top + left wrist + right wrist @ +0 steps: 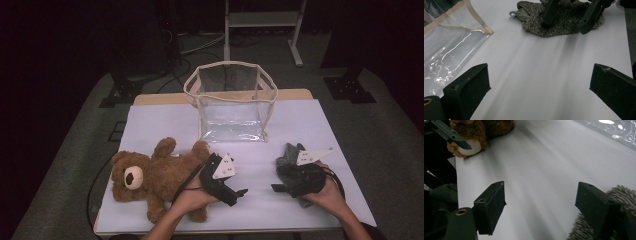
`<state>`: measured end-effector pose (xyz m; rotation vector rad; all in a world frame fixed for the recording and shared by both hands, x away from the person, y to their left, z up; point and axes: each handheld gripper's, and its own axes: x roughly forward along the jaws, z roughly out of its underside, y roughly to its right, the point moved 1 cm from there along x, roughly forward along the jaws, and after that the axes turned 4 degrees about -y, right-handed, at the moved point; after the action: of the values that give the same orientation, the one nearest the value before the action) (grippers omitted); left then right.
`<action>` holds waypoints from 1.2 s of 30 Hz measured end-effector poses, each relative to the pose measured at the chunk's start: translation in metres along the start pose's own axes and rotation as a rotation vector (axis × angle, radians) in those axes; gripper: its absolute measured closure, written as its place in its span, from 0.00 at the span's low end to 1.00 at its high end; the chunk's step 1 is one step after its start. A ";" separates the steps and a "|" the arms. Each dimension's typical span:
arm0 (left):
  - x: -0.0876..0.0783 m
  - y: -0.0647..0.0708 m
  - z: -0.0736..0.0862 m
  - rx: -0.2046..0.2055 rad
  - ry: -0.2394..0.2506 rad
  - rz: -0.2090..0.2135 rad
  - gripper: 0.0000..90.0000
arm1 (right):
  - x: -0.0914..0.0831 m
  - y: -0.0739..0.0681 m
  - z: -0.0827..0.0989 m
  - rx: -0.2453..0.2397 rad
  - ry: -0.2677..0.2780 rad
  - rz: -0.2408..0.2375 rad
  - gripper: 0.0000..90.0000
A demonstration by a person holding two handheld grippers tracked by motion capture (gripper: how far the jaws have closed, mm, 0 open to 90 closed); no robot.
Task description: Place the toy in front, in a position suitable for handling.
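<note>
Bear: brown teddy bear lies on its back at the bench's left front, touching the hand behind the left tool.
Left tool: jaws wide apart, nothing between them.
Knit: grey knitted cloth lies beneath the right tool.
Right tool: jaws spread, gripping nothing.
Bag: clear bag stands behind, well apart.

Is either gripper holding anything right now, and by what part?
Nothing is held. The left gripper and right gripper are both open over bare table.
</note>
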<state>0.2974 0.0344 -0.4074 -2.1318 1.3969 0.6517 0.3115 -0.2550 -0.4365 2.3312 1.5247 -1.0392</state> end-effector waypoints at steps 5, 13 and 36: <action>-0.003 -0.003 -0.004 0.033 -0.012 0.003 0.02 | 0.001 0.004 0.000 0.006 0.004 -0.008 0.25; -0.015 -0.007 -0.022 0.108 -0.021 0.018 0.02 | 0.000 0.002 -0.001 -0.004 0.004 -0.010 0.25; -0.094 -0.045 -0.023 0.087 0.068 -0.013 0.02 | 0.000 -0.004 -0.003 -0.018 0.006 -0.011 0.25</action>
<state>0.3079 0.0994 -0.3230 -2.1106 1.4192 0.5090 0.3101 -0.2516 -0.4333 2.3179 1.5446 -1.0181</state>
